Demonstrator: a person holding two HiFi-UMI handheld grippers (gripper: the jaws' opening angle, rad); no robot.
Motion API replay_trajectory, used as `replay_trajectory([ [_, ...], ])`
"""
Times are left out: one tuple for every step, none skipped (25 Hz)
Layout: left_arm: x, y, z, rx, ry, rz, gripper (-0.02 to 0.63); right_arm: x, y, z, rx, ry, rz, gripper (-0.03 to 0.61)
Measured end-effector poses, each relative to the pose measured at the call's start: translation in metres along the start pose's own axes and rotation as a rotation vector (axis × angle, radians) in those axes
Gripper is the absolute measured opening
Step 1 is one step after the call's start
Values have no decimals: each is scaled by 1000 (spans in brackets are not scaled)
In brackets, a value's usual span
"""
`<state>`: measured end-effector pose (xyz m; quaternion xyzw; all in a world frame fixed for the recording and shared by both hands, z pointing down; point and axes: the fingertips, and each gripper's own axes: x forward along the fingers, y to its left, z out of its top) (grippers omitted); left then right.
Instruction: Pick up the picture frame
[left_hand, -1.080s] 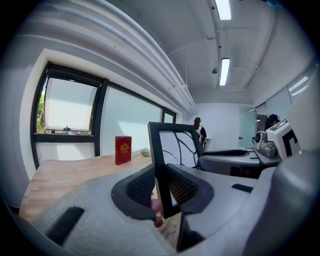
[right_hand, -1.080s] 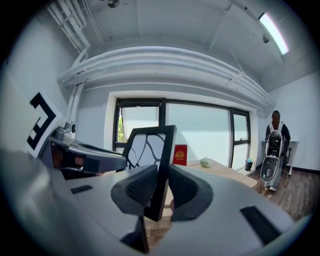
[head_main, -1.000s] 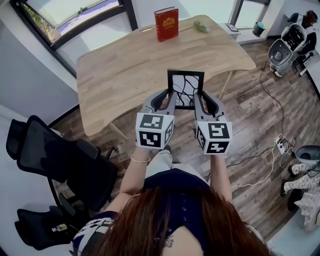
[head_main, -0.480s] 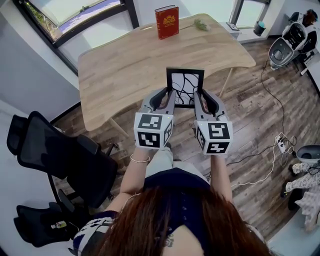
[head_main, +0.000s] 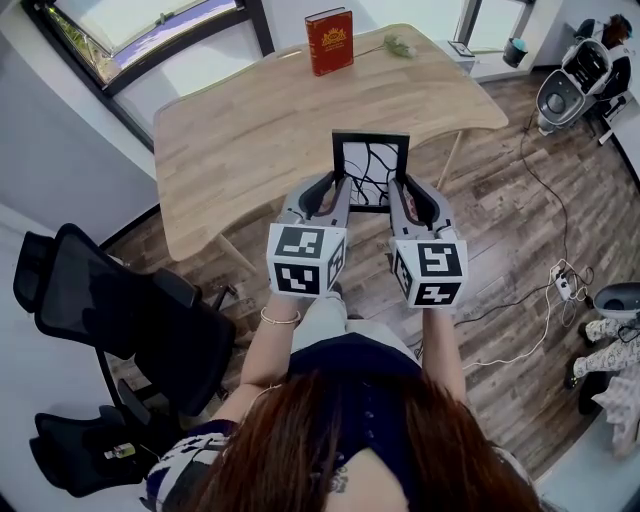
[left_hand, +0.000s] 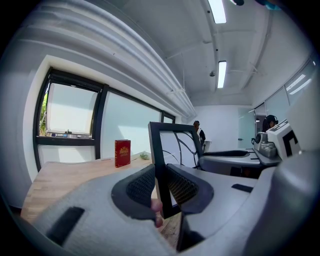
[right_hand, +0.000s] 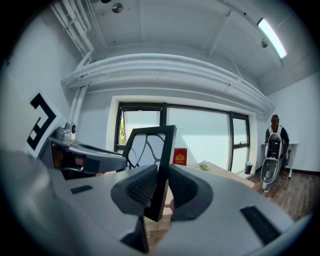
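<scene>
A black picture frame (head_main: 371, 172) with a branch drawing behind glass hangs upright above the near edge of the wooden table (head_main: 240, 130), clear of it. My left gripper (head_main: 338, 195) is shut on the frame's left bar (left_hand: 161, 170), its dark ribbed pads pressing on both faces. My right gripper (head_main: 399, 197) is shut on the frame's right bar (right_hand: 163, 170) in the same way. Both grippers point almost level. The frame's lower edge is hidden behind the jaws in both gripper views.
A red book (head_main: 330, 42) stands upright at the table's far edge, with a small green sprig (head_main: 399, 45) beside it. Black office chairs (head_main: 120, 320) stand at the left. Cables and a power strip (head_main: 560, 288) lie on the wooden floor at the right. A person stands far off (right_hand: 274, 134).
The frame and both grippers have shifted slightly up and away from the table edge together. The grip on both bars is unchanged.
</scene>
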<state>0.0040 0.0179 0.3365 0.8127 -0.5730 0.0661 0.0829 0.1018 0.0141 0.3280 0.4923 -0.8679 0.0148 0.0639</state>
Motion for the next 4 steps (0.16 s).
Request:
replay_trajectory([
  [0, 1, 0, 0, -1, 0, 89, 0, 1, 0, -1, -1, 1, 74],
  [-1, 2, 0, -1, -1, 0, 89, 1, 2, 0, -3, -2, 2, 74],
  [-1, 2, 0, -1, -1, 0, 89, 2, 2, 0, -4, -3, 3, 74],
  [-1, 3, -1, -1, -1, 0, 89, 2, 3, 0, -6, -4, 5, 74],
])
